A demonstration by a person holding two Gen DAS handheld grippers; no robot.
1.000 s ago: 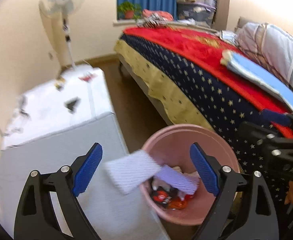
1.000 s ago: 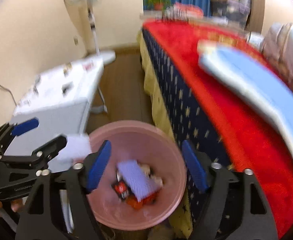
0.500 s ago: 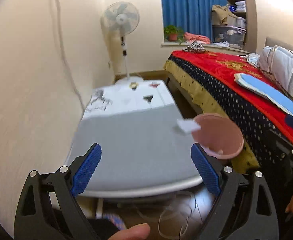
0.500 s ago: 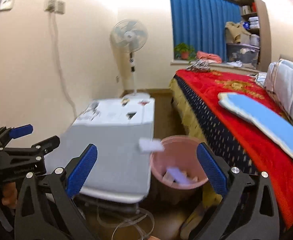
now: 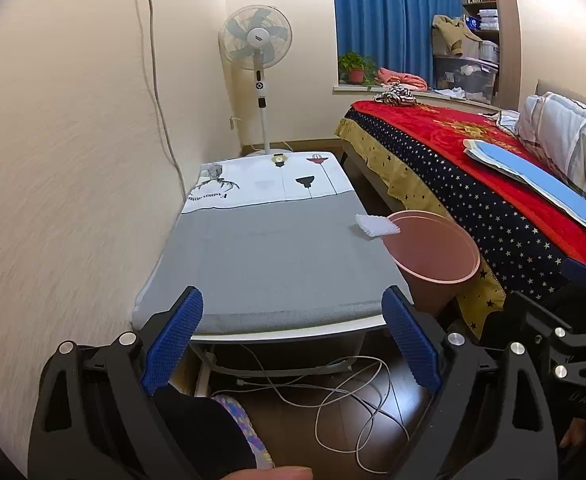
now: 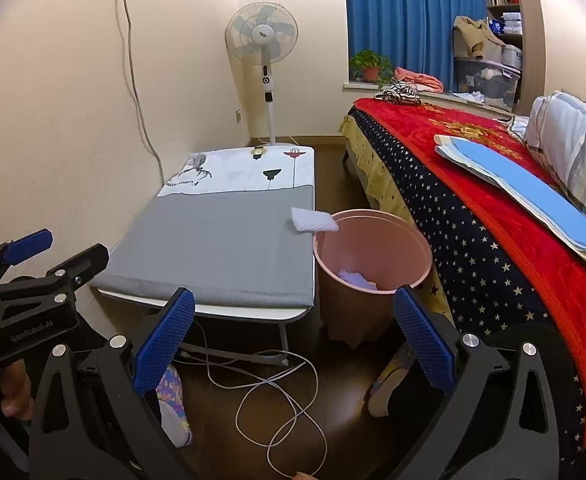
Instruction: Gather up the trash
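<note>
Beyond both spread jaws, tissue (image 6: 313,220) overhangs bin (image 6: 373,280).

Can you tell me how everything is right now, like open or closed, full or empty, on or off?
Left gripper: open, holding nothing.
Right gripper: open, holding nothing.
White tissue: lying on the table edge, overhanging the bin's rim.
Pink bin: upright, uncovered, trash at the bottom.
Low table: covered with a grey-and-white cloth.
Fan: blades sharp, apparently off.
Blue curtain: drawn shut.

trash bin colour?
Pink: the trash bin beside the low table, clearest in the right wrist view.
</note>
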